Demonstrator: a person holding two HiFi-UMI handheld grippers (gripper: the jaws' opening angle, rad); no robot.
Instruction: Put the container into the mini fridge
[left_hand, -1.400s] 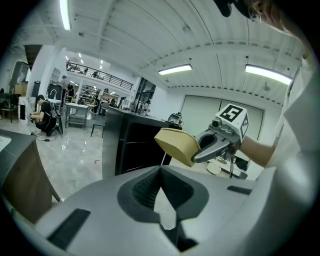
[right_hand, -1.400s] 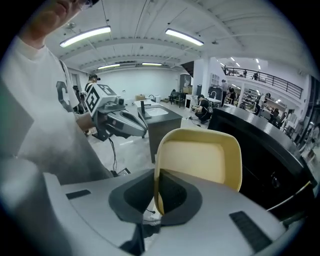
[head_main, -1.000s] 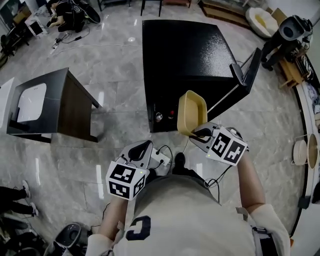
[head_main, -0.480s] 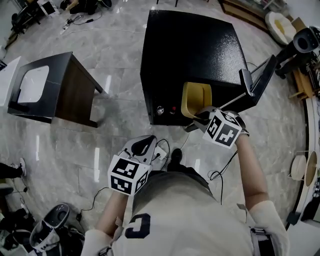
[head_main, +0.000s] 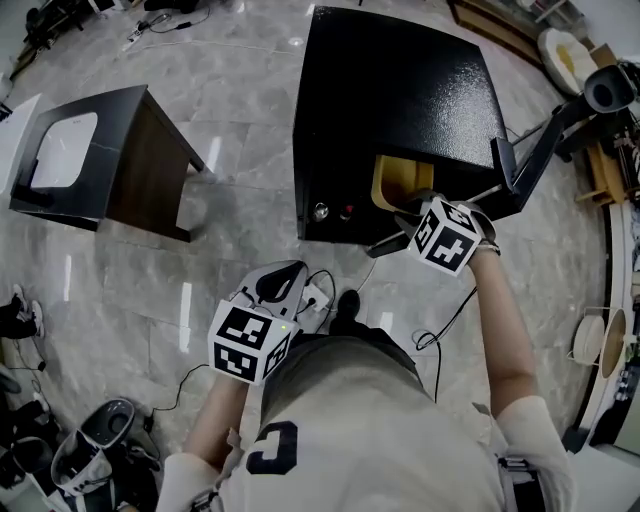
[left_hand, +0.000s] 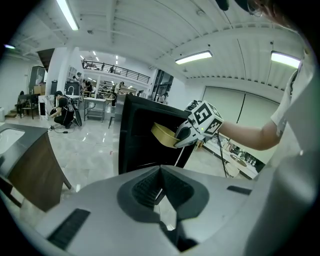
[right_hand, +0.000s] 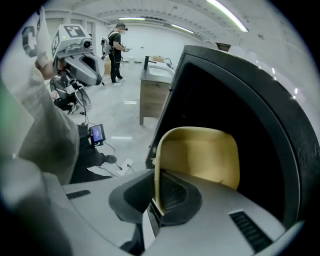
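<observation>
Clearly the right gripper (head_main: 402, 220) was clenched on the yellow container (head_main: 398, 186), its jaws pinching one side wall of the tub at the rim. In the right gripper view the thin wall ran straight down between the ribbed pads (right_hand: 170, 192) of that gripper (right_hand: 157, 199), and the rest of the container (right_hand: 200, 156) stood on edge against the dark inside of the mini fridge (right_hand: 265, 105).

From the head view the container sat at the fridge's open front, partly tucked under the black top (head_main: 395, 85), with the door (head_main: 527, 158) swung out to the right. Two small knobs (head_main: 333, 212) showed on the fridge front, just left of the container.

The left gripper (head_main: 281, 291) hung lower and nearer the person's body, well apart from the fridge, above a tangle of cables (head_main: 330, 300) on the marble floor (head_main: 235, 135). In its own view its jaws were pressed together at the tips with nothing between them (left_hand: 161, 189), and it looked up toward the fridge (left_hand: 134, 135), the container (left_hand: 163, 134) and the right gripper (left_hand: 181, 139).

A dark small table (head_main: 115, 160) with a white panel in its top stood off to the left of the fridge.
</observation>
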